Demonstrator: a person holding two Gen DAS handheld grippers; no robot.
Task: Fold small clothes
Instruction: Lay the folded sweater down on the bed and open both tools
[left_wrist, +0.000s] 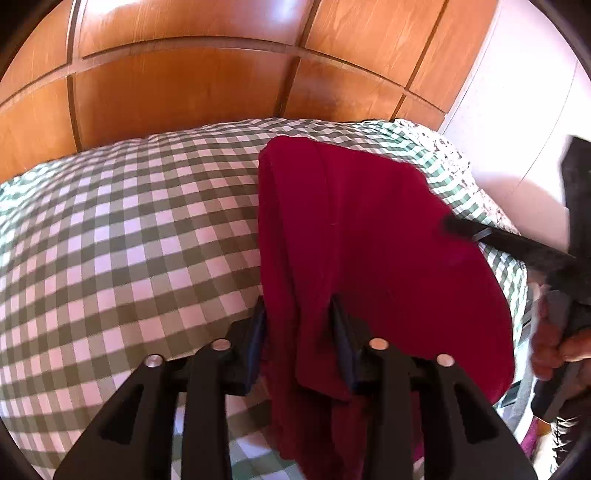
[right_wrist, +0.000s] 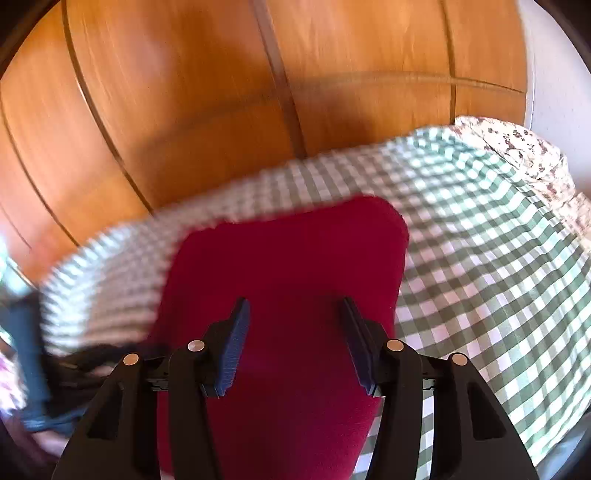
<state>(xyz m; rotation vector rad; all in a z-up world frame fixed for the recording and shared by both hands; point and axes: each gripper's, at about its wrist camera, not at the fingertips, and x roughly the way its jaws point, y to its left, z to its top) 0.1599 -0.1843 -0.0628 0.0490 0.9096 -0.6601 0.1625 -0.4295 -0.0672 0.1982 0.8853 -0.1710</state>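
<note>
A dark red garment (left_wrist: 369, 236) lies on the green-and-white checked bedspread (left_wrist: 129, 229), partly folded, its near end bunched up. My left gripper (left_wrist: 299, 310) is at that near end; its jaws stand apart with a loose fold of the red cloth between them. In the right wrist view the same garment (right_wrist: 295, 258) spreads flat under my right gripper (right_wrist: 295, 317), whose blue pads (right_wrist: 236, 339) are wide apart with nothing pinched. From the left wrist view, a black finger of the right gripper (left_wrist: 480, 236) reaches to the garment's right edge, held by a hand (left_wrist: 554, 343).
Brown wooden panels (left_wrist: 184, 92) rise behind the bed. A white wall (left_wrist: 517, 110) is at the right. A floral sheet (right_wrist: 524, 144) shows at the bed's far right corner. Bare checked bedspread (right_wrist: 480, 258) extends to the right of the garment. Blurred dark shapes (right_wrist: 85, 362) sit at the left.
</note>
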